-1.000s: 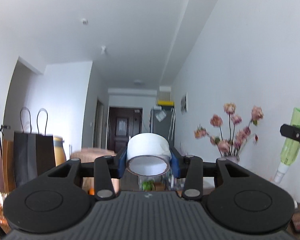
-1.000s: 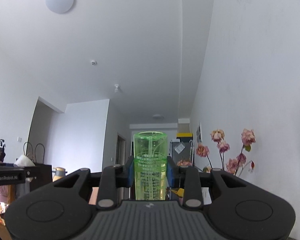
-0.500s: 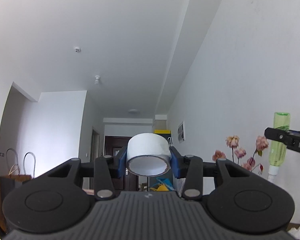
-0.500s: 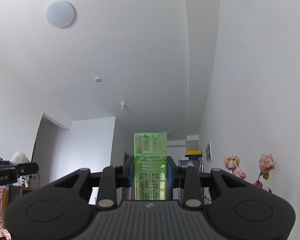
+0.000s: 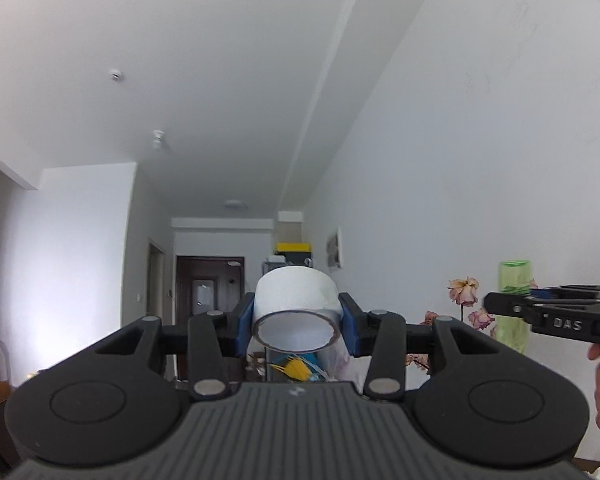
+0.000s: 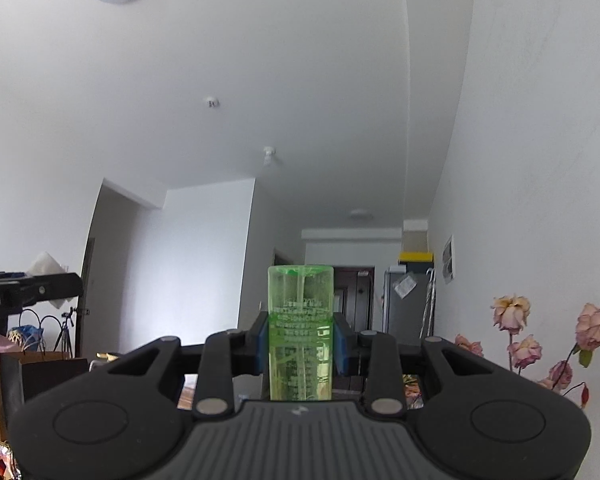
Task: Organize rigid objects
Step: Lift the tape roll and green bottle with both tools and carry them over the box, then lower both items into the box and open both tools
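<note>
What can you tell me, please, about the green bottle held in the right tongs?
The green bottle is translucent plastic with a flat end pointing up and small pale print across its body; a thin tube shows inside. It stands upright, clamped at mid-height between the blue pads of the right tongs, which press on both its sides. Its lower end is hidden behind the tool. The left camera shows it raised in the air, touching nothing else.

I read "DAS" on the right gripper point(image 5: 556, 322) body, "bot.AI" on the left gripper point(image 6: 3, 300); green bottle point(image 6: 300, 332) print too small.
</note>
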A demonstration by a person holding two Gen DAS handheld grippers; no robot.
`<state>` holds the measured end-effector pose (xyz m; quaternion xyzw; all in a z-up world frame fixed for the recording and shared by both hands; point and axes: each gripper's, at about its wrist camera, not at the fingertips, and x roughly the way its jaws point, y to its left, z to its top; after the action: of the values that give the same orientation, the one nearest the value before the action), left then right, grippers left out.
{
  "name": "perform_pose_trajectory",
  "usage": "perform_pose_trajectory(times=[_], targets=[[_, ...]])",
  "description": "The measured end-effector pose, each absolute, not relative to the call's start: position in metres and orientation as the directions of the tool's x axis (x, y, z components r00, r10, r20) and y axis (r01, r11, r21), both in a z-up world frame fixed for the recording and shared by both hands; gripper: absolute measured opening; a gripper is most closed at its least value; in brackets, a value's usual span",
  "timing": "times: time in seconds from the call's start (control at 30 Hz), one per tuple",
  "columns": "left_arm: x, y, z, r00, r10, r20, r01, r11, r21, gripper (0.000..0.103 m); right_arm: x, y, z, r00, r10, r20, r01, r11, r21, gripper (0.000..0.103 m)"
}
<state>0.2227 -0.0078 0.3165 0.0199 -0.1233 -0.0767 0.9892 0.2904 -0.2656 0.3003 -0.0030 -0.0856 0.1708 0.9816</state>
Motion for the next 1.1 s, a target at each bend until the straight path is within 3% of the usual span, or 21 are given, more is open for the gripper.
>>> perform_pose_trajectory(times=[0.27, 0.5, 0.6, 0.77, 1.1], targets=[[0.314, -0.016, 0.348, 0.974, -0.202, 0.106, 0.191, 0.976, 0.106, 0.043, 0.382, -0.270, 0.324, 0.921, 0.388, -0.036, -0.389, 0.921, -0.009, 0.030], [0.407, -0.019, 0.344, 0.953, -0.259, -0.154, 0.276, 0.957, 0.094, 0.043, 0.460, -0.254, 0.307, 0.864, 0.409, -0.294, -0.433, 0.901, -0.015, 0.030], [0.438, -0.020, 0.327, 0.929, -0.262, -0.260, 0.294, 0.951, 0.091, 0.043, 0.493, -0.239, 0.286, 0.824, 0.387, -0.413, -0.443, 0.895, -0.046, 0.030], [0.481, -0.020, 0.284, 0.872, -0.259, -0.416, 0.320, 0.944, 0.083, 0.043, 0.521, -0.224, 0.252, 0.766, 0.380, -0.518, -0.463, 0.886, -0.035, 0.030], [0.549, -0.010, 0.163, 0.727, -0.179, -0.663, 0.306, 0.949, 0.080, 0.043, 0.576, -0.220, 0.128, 0.620, 0.305, -0.723, -0.439, 0.899, 0.004, 0.030]])
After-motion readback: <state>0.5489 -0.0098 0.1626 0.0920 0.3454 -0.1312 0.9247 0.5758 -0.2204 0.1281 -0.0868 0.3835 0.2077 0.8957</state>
